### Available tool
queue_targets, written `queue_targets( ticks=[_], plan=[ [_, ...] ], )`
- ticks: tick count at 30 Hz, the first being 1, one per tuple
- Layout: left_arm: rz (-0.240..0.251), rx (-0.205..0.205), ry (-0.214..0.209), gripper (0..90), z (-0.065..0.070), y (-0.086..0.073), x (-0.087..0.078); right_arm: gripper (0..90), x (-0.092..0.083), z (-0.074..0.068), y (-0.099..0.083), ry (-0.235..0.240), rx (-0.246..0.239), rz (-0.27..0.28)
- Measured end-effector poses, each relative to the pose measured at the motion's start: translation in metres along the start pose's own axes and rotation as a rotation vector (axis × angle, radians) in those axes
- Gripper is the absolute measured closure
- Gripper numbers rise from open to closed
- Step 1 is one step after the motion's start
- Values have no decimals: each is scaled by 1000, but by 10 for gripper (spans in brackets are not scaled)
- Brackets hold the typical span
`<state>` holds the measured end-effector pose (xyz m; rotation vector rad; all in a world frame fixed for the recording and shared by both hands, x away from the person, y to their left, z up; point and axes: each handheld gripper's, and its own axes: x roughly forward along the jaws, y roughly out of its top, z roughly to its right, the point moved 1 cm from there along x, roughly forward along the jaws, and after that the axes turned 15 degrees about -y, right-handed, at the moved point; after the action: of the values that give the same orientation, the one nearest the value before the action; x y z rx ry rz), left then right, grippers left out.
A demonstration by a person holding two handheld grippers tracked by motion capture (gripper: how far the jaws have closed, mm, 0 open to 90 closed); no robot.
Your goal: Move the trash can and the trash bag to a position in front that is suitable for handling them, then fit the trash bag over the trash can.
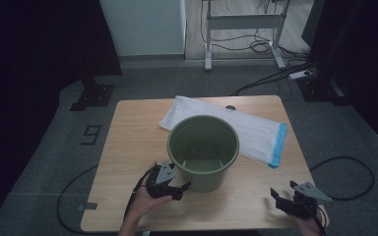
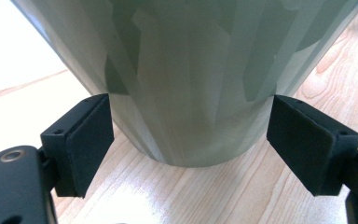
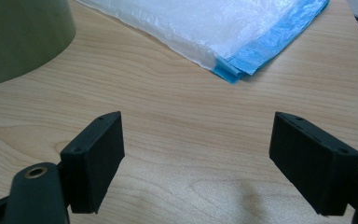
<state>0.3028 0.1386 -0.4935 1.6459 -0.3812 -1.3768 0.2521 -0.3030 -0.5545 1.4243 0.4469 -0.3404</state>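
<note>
The step in hand looks like grasping the green bucket (image 1: 203, 151), which stands upright near the middle of the wooden table (image 1: 128, 147), just near of a folded white bag with a blue edge (image 1: 256, 132). The left gripper (image 1: 177, 189) sits at the bucket's near-left base with its jaws wide apart; in the left gripper view the bucket's lower wall (image 2: 191, 93) fills the gap between them, at or very close to both pads. The next move likely calls for closing firmly there. The right gripper (image 3: 196, 158) rests at the near right, jaws spread over bare wood, well apart from the bucket.
</note>
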Motion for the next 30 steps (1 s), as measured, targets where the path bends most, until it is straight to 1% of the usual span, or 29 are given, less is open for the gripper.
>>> queue_targets(
  ticks=[1,2,3,4,5,7,8,9,10,11,12,13,14,15,16,17,18,19,20,21,22,23,24,25,26,27,28,29,30],
  plan=[
    [0,0,0,146,0,0,0,174,0,0,0,0,0,0],
    [-12,-18,30,146,1,-4,-3,174,0,1,0,-2,6,0],
    [-12,-18,30,144,1,-4,-3,174,0,1,0,-2,6,0],
    [-28,-43,70,145,2,-10,-8,175,0,2,0,-4,10,1],
    [-28,-43,70,145,2,-10,-8,175,0,2,0,-4,10,1],
    [-25,-85,85,145,1,-18,-15,174,-1,3,0,1,15,3],
    [-17,-121,90,145,0,-27,-23,174,-1,3,0,1,20,3],
    [-17,-121,90,145,0,-27,-23,174,-1,3,0,1,20,3],
    [-17,-143,97,145,-1,-36,-29,174,-1,3,0,1,21,5],
    [-17,-143,97,144,-1,-36,-29,174,-1,3,0,1,21,5],
    [-18,-160,115,144,-2,-41,-32,174,-1,2,1,1,19,6],
    [-19,-200,137,147,-5,-47,-38,171,-1,0,1,4,11,7],
    [-12,-220,141,149,-7,-51,-41,168,-1,-1,2,9,6,8],
    [-12,-220,141,149,-7,-51,-41,168,-1,-1,2,9,6,8],
    [-2,-248,147,149,-11,-57,-47,167,0,-2,6,20,10,15],
    [-2,-248,147,149,-11,-57,-47,167,0,-2,6,20,10,15],
    [5,-257,154,150,-13,-60,-49,165,3,-3,10,24,6,21],
    [9,-262,157,150,-13,-62,-51,165,3,-3,10,24,6,21],
    [10,-263,160,151,-14,-64,-52,163,6,-5,14,32,1,22],
    [12,-265,161,151,-15,-66,-53,163,6,-5,14,32,1,22],
    [12,-266,161,146,-15,-68,-53,163,11,-9,18,39,-10,24],
    [9,-268,162,146,-15,-70,-54,163,11,-9,18,39,-10,24],
    [7,-279,179,147,-16,-74,-56,158,17,-13,23,46,-30,27],
    [7,-279,179,147,-16,-74,-56,158,17,-13,23,46,-30,27],
    [21,-300,184,148,-19,-79,-58,156,25,-16,28,42,-41,25],
    [21,-300,184,148,-19,-79,-58,156,25,-16,28,42,-41,25],
    [38,-324,187,149,-22,-84,-61,156,34,-20,35,45,-49,24],
    [38,-324,187,154,-22,-84,-61,156,34,-20,35,45,-49,24],
    [47,-334,191,158,-23,-86,-62,156,42,-23,42,60,-66,29]
  ],
)
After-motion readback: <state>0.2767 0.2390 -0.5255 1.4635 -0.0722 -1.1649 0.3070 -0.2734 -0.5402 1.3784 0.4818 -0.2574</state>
